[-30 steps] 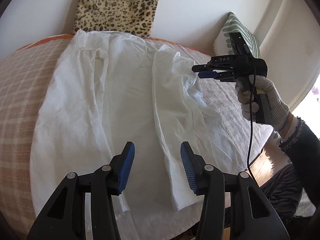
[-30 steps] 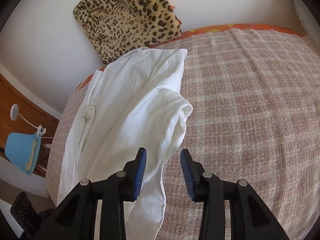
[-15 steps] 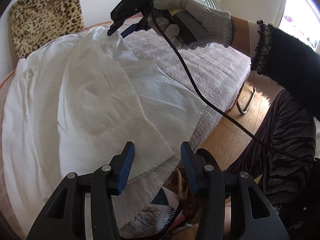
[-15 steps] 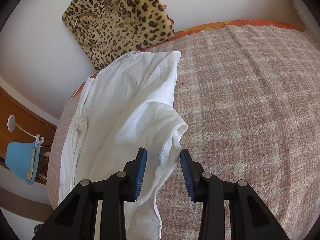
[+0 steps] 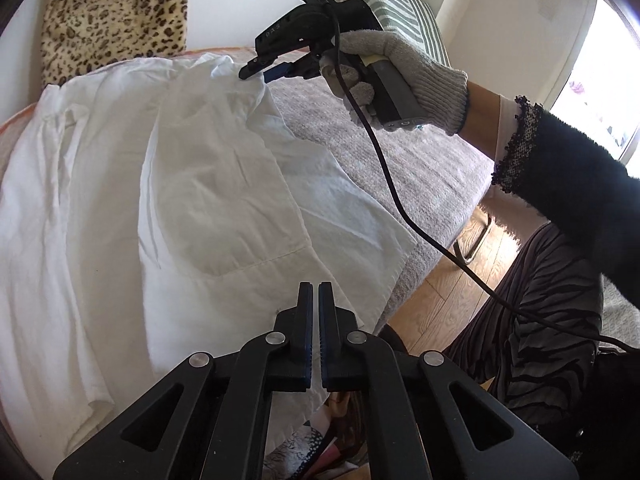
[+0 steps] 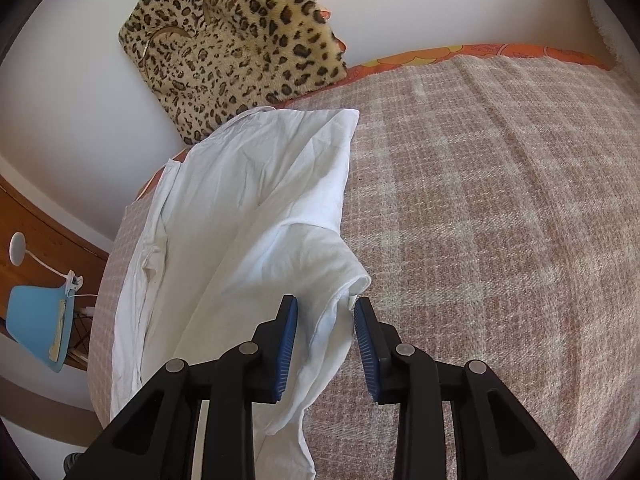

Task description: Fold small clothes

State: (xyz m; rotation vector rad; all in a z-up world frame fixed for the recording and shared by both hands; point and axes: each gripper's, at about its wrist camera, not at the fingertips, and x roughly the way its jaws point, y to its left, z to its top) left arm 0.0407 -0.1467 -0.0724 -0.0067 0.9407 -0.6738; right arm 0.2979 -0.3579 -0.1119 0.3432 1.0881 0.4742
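Folding seems to be at its first stage: one side panel of the white shirt [image 5: 208, 184] already lies turned over onto the body, and the two tongs are taking hold for the next fold, as I judge it.

Nearest in the left wrist view, the left tongs [image 5: 315, 334] stand almost closed, only a thin slit between the blue pads, right at the near hem of the shirt. Whether cloth is really pinched there I cannot tell — the pads hide the edge.

The shirt is spread on the bed [image 6: 500, 200], on its checked blanket, with the hem at the near edge and the collar toward the wall. At the far end, the right tongs [image 5: 264, 74], held in a grey gloved hand [image 5: 404, 68], sit at the shoulder. In the right wrist view they are narrowly open [image 6: 325, 334], with a raised fold of the shirt [image 6: 280, 216] between the pads but not yet squeezed.

Next, the right tongs need to close on that fold, then both ends should lift together and travel left — evenly, so the cloth does not wrinkle.

Beyond, a leopard cushion [image 6: 236, 40] leans on the wall.
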